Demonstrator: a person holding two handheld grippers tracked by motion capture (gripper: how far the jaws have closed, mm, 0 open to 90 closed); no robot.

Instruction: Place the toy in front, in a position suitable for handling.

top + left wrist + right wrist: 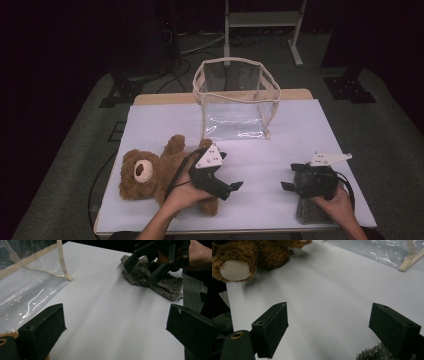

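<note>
A brown teddy bear lies on the white sheet at the front left; its pale foot pad shows in the right gripper view. My left gripper hovers just right of the bear, its jaws open and empty, pointing toward the right hand. My right gripper faces it from the front right, also open with nothing between its jaws. A grey knitted cloth lies under the right hand; the right gripper hangs above the cloth.
A clear plastic bag with beige trim stands open-topped at the back middle of the sheet, and it also shows as a clear wall beside my left jaw. Beyond the table, a metal stand and cables lie on the dark floor.
</note>
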